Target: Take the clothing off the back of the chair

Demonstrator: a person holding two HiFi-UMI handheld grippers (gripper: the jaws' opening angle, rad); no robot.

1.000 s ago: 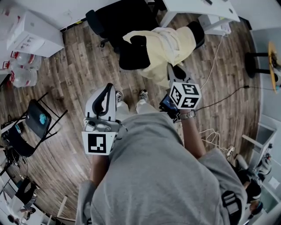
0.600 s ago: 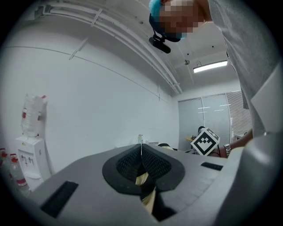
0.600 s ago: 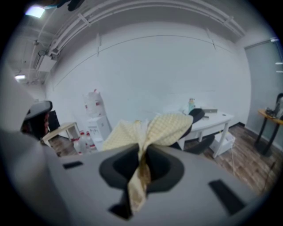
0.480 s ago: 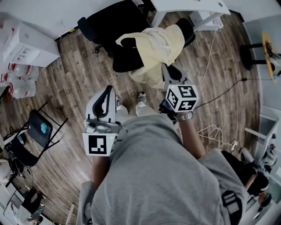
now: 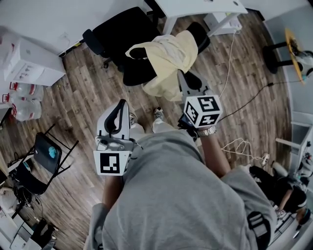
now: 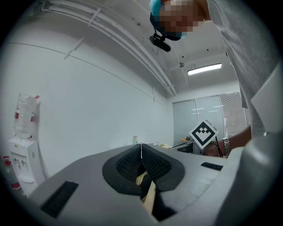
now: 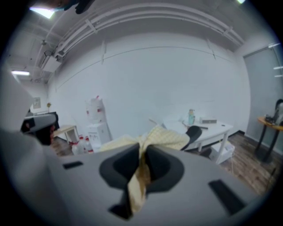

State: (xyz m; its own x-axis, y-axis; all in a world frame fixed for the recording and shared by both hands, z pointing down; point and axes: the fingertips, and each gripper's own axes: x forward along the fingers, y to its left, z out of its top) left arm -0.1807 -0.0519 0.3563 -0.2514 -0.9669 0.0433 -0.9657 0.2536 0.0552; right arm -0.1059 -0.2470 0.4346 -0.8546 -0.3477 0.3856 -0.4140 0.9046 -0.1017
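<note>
Since a second ago the right tongs [image 5: 182,77] have risen, and the yellow clothing [image 5: 168,53] now stretches up to them from the black chair [image 5: 122,29]. Their jaws are clamped on a fold of the cloth, which runs between the pads in the right gripper view. Most of the clothing still drapes over the chair back, near the white bench [image 5: 205,7]. Well apart from it, the left tongs [image 5: 120,105] hang over the wood floor [image 5: 73,88], jaws together on nothing.
</note>
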